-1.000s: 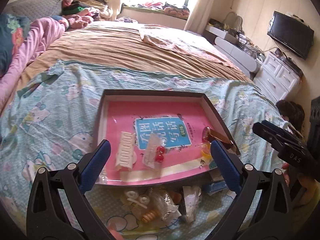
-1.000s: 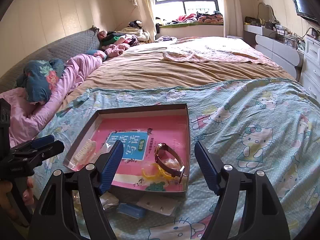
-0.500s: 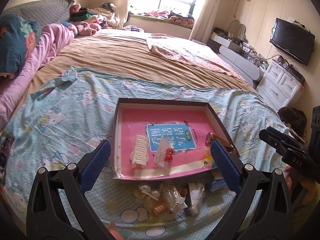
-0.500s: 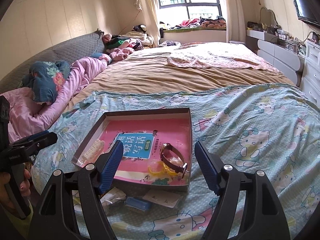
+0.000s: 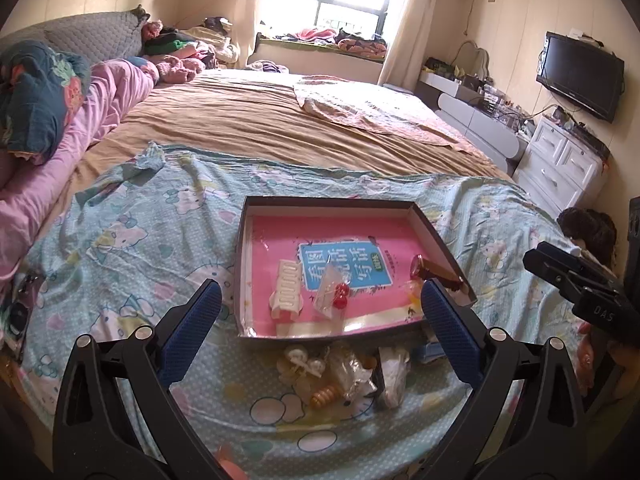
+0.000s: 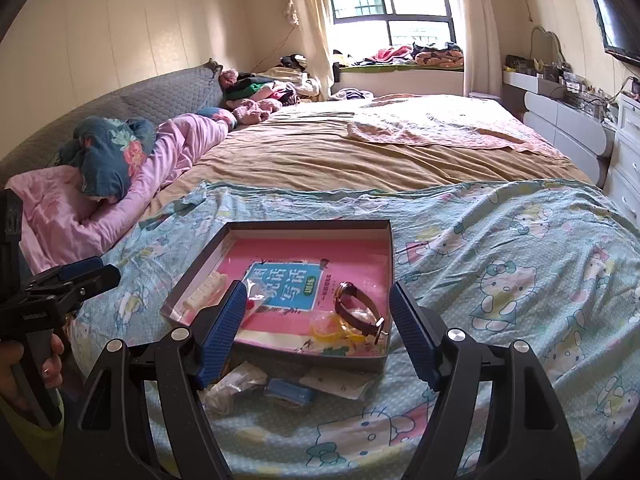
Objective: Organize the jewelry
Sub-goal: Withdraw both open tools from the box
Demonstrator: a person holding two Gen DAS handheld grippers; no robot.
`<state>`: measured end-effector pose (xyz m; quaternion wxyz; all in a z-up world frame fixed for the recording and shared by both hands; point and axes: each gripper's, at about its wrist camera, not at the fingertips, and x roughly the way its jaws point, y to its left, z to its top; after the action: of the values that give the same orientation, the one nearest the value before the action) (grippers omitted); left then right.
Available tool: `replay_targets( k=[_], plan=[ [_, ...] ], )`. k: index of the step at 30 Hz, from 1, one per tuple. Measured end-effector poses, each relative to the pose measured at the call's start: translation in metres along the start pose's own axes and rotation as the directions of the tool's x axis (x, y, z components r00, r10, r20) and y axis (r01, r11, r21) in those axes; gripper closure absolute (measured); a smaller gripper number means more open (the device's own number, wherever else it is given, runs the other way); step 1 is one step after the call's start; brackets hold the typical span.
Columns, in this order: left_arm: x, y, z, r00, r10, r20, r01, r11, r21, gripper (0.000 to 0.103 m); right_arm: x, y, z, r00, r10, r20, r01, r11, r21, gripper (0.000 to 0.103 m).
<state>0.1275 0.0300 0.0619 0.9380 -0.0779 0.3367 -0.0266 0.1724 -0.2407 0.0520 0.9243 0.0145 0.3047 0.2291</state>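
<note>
In the middle of both views a shallow dark-walled box lay on a pale blue cartoon-print sheet spread over the near end of the bed, with a pink booklet lining its floor. Inside it, in the left wrist view, a white hair claw sat at the lower left, a clear packet with red beads just right of it, and a brown-strapped watch against the right wall, with a yellow ring-shaped piece touching it. Below the box's near wall, on the sheet, lay loose jewelry: a white pearl clip, a gold spiral piece, clear crumpled bags and a small blue case.

The left gripper hung at the bottom of its own frame, its jaws wide apart and holding nothing, framing the box's near edge. The right gripper stood likewise, jaws apart and empty, over the box's near right corner. A hand gripped the left tool's handle at the lower left of the right wrist view
</note>
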Motion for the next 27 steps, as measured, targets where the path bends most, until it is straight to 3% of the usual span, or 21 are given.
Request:
replay_targets(
  k=[11, 13, 27],
  plan=[
    [-0.001, -0.001, -0.017, 0.999, 0.034, -0.024, -0.034, 0.999, 0.004, 0.010, -0.003, 0.010, -0.016, 0.999, 0.031, -0.030, -0.031, 0.999, -0.021, 0.029],
    [0.000, -0.002, -0.020, 0.999, 0.040, -0.031, -0.040, 0.999, 0.006, 0.010, -0.004, 0.011, -0.019, 0.999, 0.032, -0.027, -0.033, 0.999, -0.022, 0.018],
    [0.008, 0.000, -0.046, 0.992, 0.071, -0.100, -0.070, 0.997, 0.014, 0.010, -0.002, 0.013, -0.044, 0.996, 0.050, -0.080, -0.053, 0.998, -0.037, 0.018]
  ],
)
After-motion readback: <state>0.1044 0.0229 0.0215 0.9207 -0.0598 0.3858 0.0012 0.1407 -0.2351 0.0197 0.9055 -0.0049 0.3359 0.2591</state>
